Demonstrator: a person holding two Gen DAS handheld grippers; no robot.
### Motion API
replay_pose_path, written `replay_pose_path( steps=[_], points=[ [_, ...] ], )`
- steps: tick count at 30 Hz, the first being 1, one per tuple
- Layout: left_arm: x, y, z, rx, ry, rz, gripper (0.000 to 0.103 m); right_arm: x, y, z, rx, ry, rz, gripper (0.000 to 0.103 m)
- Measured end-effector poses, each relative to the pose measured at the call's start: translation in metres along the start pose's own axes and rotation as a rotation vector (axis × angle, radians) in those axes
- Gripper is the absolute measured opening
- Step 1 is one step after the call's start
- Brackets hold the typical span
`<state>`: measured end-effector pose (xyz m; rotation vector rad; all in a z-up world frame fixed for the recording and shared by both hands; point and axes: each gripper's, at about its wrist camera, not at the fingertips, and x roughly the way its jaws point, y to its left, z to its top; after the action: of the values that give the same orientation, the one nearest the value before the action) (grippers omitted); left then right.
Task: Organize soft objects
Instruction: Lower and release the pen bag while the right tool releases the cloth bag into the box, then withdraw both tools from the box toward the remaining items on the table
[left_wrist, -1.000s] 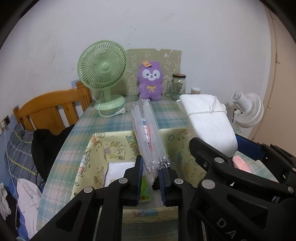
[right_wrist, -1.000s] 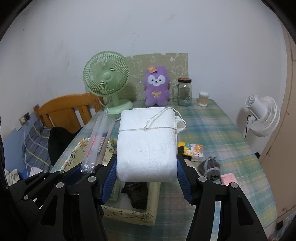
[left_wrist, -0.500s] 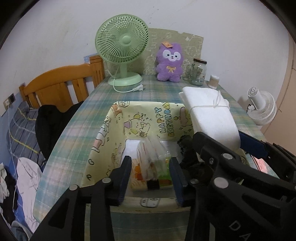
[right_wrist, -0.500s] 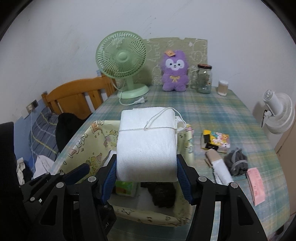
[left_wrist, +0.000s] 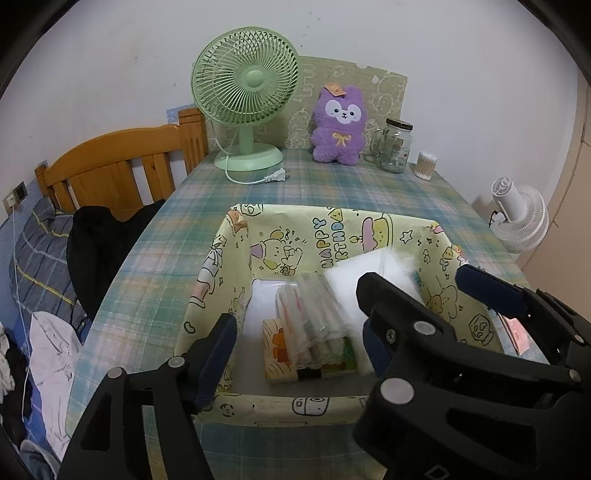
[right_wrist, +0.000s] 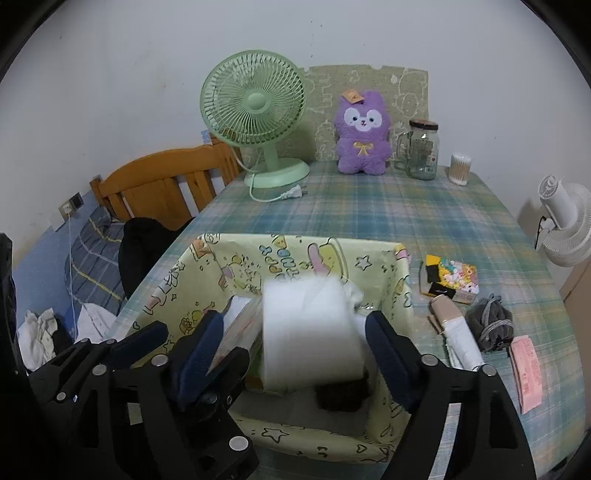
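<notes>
A: Where is the white bundle (right_wrist: 310, 332) placed relative to the box (right_wrist: 400, 291)?

B: It is seen blurred inside the box, toward its right wall, between the pads of the right gripper (right_wrist: 295, 354) but clear of both; those jaws have just been opening and are spread wide; its long axis is run away from the tongs toward the box's far wall.

A: And the clear packet (left_wrist: 314, 325)?

B: It is laid in the box's middle beside the bundle; the left gripper (left_wrist: 295, 336) has likewise been opened wide, nothing gripped.

A: What is left?

B: A grey roll (right_wrist: 493, 325) lies outside the box's right wall, nearer the right gripper; open cloth is found there.
</notes>
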<state>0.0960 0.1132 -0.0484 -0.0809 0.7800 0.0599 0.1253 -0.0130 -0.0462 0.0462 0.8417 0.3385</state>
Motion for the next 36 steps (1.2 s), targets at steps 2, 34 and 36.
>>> replay_pose_path(
  steps=[2, 34, 36],
  points=[
    [-0.002, -0.002, 0.001, 0.005, -0.007, -0.002, 0.078, -0.003, -0.001, 0.001, 0.001, -0.005, -0.004, 0.084],
    [-0.053, -0.07, 0.012, 0.079, -0.143, -0.035, 0.101, -0.084, -0.053, 0.005, 0.047, -0.144, -0.06, 0.089],
    [-0.056, -0.075, 0.013, 0.085, -0.152, -0.038, 0.101, -0.088, -0.057, 0.005, 0.049, -0.151, -0.063, 0.09]
  ],
)
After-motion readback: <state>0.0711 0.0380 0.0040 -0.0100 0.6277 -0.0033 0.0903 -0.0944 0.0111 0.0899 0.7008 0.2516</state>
